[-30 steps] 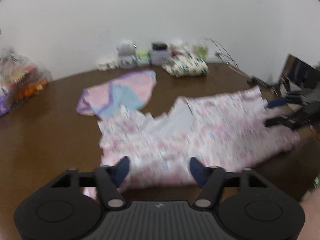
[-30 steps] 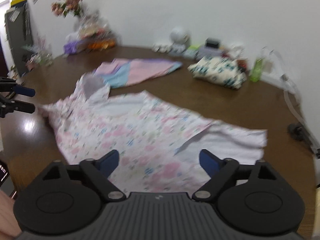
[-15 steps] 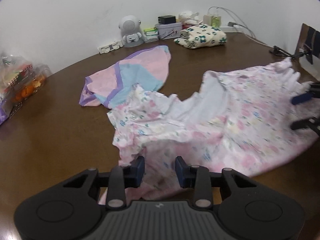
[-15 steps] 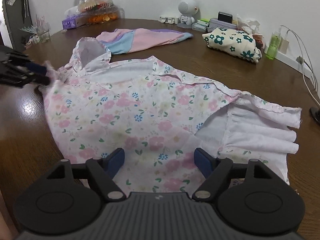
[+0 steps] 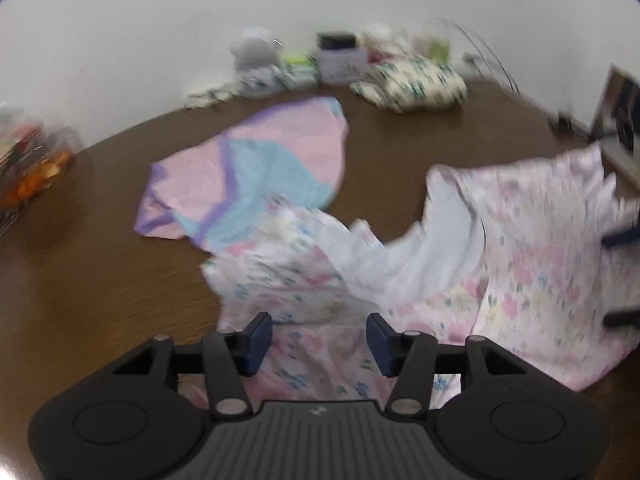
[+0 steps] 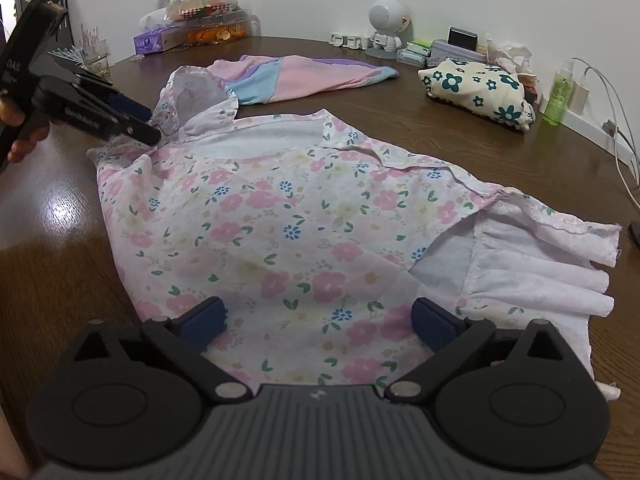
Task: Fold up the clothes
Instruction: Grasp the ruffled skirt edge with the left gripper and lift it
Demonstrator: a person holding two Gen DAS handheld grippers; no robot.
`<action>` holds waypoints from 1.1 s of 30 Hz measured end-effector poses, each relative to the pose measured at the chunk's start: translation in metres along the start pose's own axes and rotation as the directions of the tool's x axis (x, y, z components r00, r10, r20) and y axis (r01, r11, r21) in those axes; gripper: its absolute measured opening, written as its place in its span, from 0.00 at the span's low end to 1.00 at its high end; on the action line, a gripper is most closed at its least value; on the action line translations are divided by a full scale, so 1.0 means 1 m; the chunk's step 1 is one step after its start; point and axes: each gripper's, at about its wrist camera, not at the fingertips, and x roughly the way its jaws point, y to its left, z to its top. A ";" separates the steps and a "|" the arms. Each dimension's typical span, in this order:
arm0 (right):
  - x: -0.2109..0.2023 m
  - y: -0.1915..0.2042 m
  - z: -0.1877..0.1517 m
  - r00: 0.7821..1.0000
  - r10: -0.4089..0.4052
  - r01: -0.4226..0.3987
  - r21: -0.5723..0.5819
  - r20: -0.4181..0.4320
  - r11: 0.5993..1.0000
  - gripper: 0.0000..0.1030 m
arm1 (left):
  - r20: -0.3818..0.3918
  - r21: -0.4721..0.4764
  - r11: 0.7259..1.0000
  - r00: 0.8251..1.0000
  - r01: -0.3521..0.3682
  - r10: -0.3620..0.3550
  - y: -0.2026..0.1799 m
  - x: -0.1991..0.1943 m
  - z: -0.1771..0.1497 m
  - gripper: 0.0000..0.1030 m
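Observation:
A pink floral garment (image 6: 304, 220) lies spread on the brown table (image 6: 460, 140); it also shows in the left wrist view (image 5: 520, 264), partly blurred. My left gripper (image 5: 318, 338) is open over the garment's sleeve end, with cloth between and below its fingers. In the right wrist view the left gripper (image 6: 150, 124) sits at the garment's far left, by the raised sleeve. My right gripper (image 6: 318, 320) is open, fingers wide, low over the garment's near edge. Its fingertips (image 5: 622, 236) show at the right edge of the left wrist view.
A pink, blue and purple garment (image 6: 300, 76) lies behind the floral one. A folded cream floral bundle (image 6: 476, 92) sits at the back right. Along the wall stand a white robot-shaped speaker (image 6: 386, 26), small boxes, a green bottle (image 6: 560, 94), cables and a snack tray (image 6: 208, 28).
My left gripper, nearly shut on the sleeve edge half a second ago, has opened; the sleeve has shifted. My right gripper has stayed open over the near edge.

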 end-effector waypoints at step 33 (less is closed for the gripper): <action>-0.001 0.006 0.000 1.000 -0.004 0.004 0.005 -0.012 1.000 0.99 | -0.104 0.434 0.899 0.988 -0.055 0.111 -0.041 0.039 0.010 0.28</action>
